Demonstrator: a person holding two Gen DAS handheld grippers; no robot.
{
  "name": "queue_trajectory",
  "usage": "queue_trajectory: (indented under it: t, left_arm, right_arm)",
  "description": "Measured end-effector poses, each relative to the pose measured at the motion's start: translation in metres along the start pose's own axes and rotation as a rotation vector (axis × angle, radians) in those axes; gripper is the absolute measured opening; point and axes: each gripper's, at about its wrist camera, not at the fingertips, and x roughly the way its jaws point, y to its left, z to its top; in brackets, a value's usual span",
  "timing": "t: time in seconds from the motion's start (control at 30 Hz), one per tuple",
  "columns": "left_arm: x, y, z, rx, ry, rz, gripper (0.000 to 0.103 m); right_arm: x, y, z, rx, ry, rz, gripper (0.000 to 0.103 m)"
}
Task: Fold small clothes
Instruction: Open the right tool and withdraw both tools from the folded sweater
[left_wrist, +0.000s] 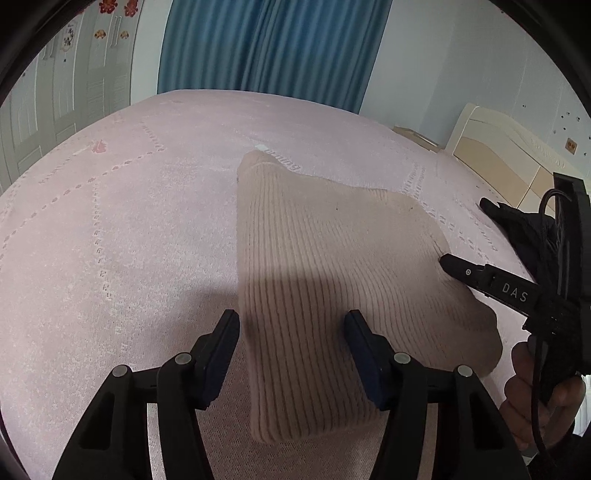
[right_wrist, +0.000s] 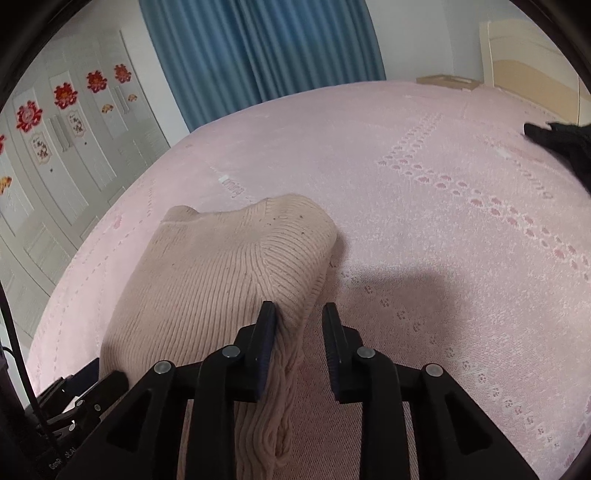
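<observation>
A beige ribbed knit garment (left_wrist: 332, 266) lies folded on the pink bedspread (left_wrist: 129, 221). My left gripper (left_wrist: 291, 325) is open, its jaws apart over the garment's near left edge. My right gripper (right_wrist: 299, 314) is open at the garment's (right_wrist: 221, 273) right edge, with the folded edge lying between its jaws and against the left finger (right_wrist: 266, 321). The right gripper also shows in the left wrist view (left_wrist: 448, 264), its tip touching the garment's right side. Part of the left gripper's body shows low left in the right wrist view.
A dark piece of clothing (right_wrist: 561, 147) lies at the right side of the bed. A cream headboard (left_wrist: 509, 155) stands to the right, a blue curtain (left_wrist: 266, 48) behind the bed, white wardrobe doors (right_wrist: 55, 147) to the left.
</observation>
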Motion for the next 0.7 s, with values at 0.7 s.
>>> queue_trajectory:
  t: [0.7]
  left_arm:
    - [0.001,0.030,0.035,-0.174,-0.104,-0.151,0.056]
  right_arm:
    - [0.017,-0.011,0.007,0.097,0.047,0.050,0.009]
